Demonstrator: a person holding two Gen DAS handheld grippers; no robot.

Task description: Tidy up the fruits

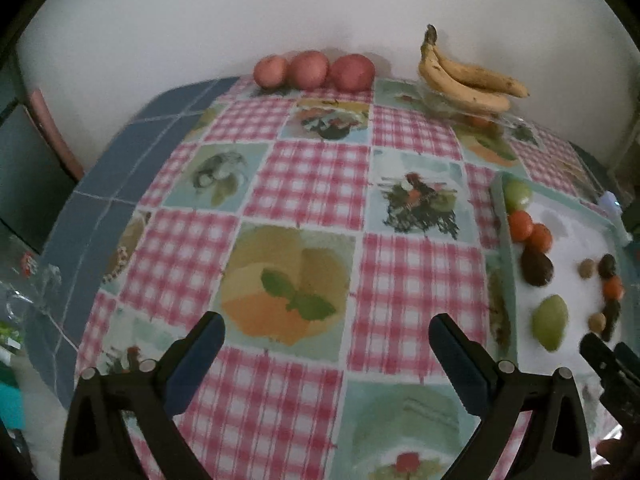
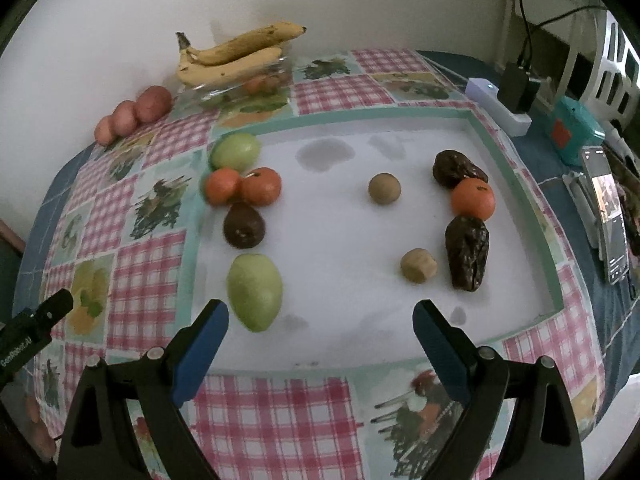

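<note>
A white tray (image 2: 516, 172) with a mint rim lies on the checked tablecloth. Along its left side lie two green fruits (image 2: 255, 291), two oranges (image 2: 261, 186) and a dark avocado (image 2: 244, 225). On its right side lie a third orange (image 2: 473, 197), two dark wrinkled fruits (image 2: 467, 252) and two small brown fruits (image 2: 418, 265). My right gripper (image 2: 320, 326) stands open over the tray's near edge, nothing between its fingers. My left gripper (image 1: 326, 340) stands open over bare cloth left of the tray (image 1: 505, 240). Both hold nothing.
Three red apples (image 1: 314, 70) line the wall at the back. Bananas (image 1: 468, 80) rest on a glass bowl (image 2: 236, 88) holding more fruit. A phone (image 2: 610, 216), a teal box (image 2: 572, 130) and a white device (image 2: 500, 108) sit right of the tray.
</note>
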